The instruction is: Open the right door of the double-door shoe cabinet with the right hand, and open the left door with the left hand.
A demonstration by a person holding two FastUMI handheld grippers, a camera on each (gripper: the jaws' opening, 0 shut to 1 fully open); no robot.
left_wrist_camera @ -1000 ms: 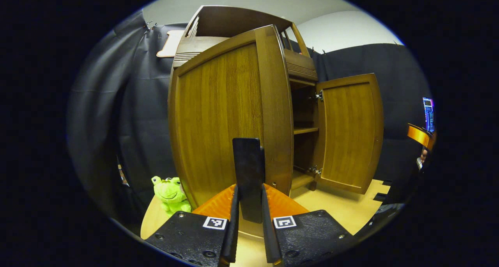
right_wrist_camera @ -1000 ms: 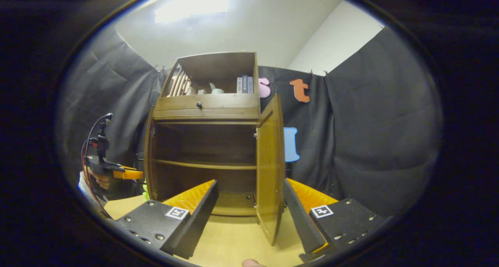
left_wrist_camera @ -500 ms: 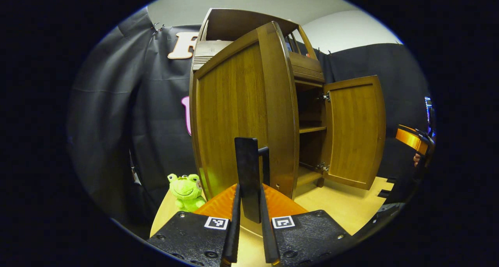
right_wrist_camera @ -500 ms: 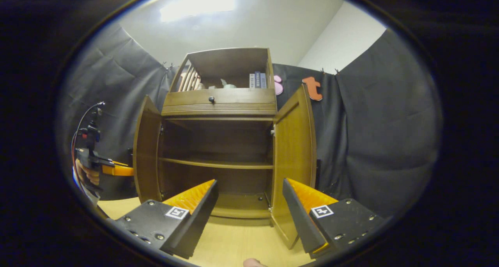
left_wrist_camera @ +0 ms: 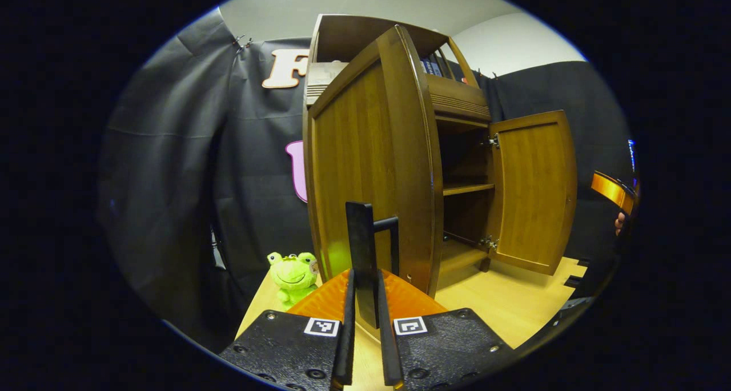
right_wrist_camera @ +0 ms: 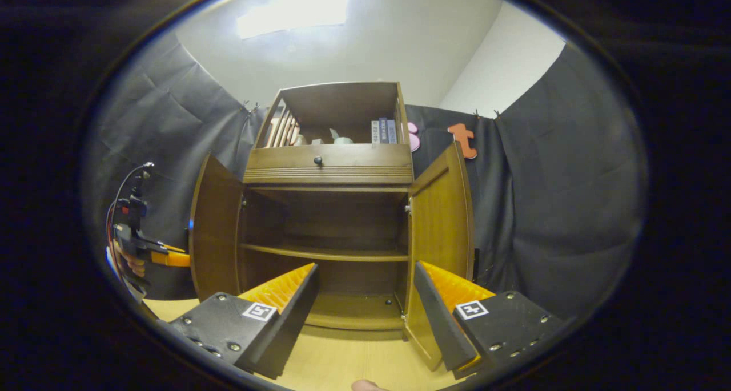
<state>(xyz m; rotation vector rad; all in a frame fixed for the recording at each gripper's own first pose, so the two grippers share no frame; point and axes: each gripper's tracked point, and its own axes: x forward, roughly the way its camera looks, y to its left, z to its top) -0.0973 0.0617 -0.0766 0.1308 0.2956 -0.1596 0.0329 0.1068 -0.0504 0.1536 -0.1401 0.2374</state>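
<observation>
The left gripper (left_wrist_camera: 365, 299) has its fingers clamped on a dark handle (left_wrist_camera: 361, 248). The right gripper (right_wrist_camera: 365, 299) is level, its fingers spread wide with nothing between them.

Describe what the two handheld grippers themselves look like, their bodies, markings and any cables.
Each gripper, left and right, has two black plate-like finger mounts studded with screws, each carrying a square black-and-white marker, with ribbed orange wedges behind. Seen from the right gripper view, the left gripper has an orange body, a black upright mount and thin looping cables.
</observation>
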